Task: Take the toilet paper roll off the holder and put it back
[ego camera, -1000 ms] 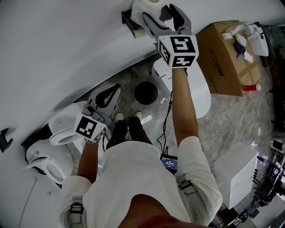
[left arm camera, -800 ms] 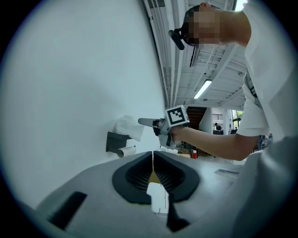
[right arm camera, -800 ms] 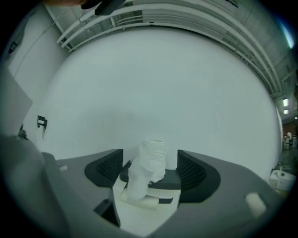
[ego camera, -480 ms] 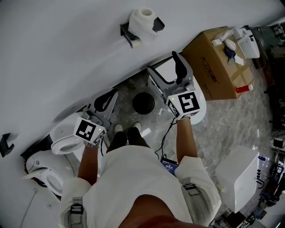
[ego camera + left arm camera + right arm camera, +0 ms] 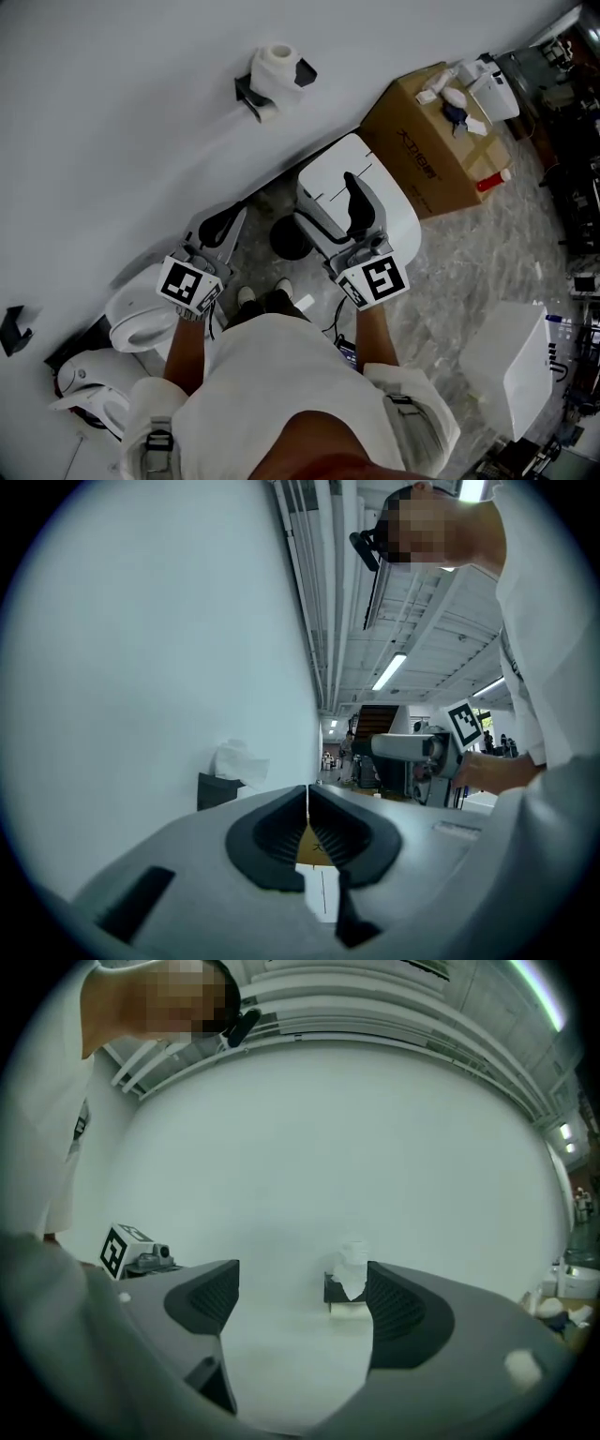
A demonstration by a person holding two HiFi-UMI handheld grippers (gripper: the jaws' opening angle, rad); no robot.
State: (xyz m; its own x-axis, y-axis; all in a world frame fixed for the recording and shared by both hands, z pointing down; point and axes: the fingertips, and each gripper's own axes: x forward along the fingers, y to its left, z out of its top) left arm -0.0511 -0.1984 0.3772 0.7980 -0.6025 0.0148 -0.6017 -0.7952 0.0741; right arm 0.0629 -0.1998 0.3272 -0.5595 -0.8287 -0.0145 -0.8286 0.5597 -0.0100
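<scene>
The white toilet paper roll [image 5: 274, 67] sits on its black holder [image 5: 246, 92] on the white wall. My right gripper [image 5: 326, 199] hangs well back from it, close in front of the person's body. Its jaws have just been opening and now stand wide with nothing between them. In the right gripper view the roll [image 5: 353, 1262] and holder [image 5: 336, 1290] show far off, near the right finger [image 5: 398, 1312]. My left gripper [image 5: 225, 220] is shut and empty, low at the left. From the left gripper view the roll [image 5: 234, 759] appears beyond the closed jaws of the left gripper [image 5: 307, 791].
A cardboard box [image 5: 433, 150] with items on top stands at the right by the wall. A white toilet lid [image 5: 386, 211] and a black round object [image 5: 284, 236] lie below my right gripper. More white toilets [image 5: 131, 305] are at the left, a white box [image 5: 506, 370] at the lower right.
My right gripper has drawn back from the roll towards the person's body, its jaws spread wider, and the roll has stayed on the holder. The left gripper has hardly shifted.
</scene>
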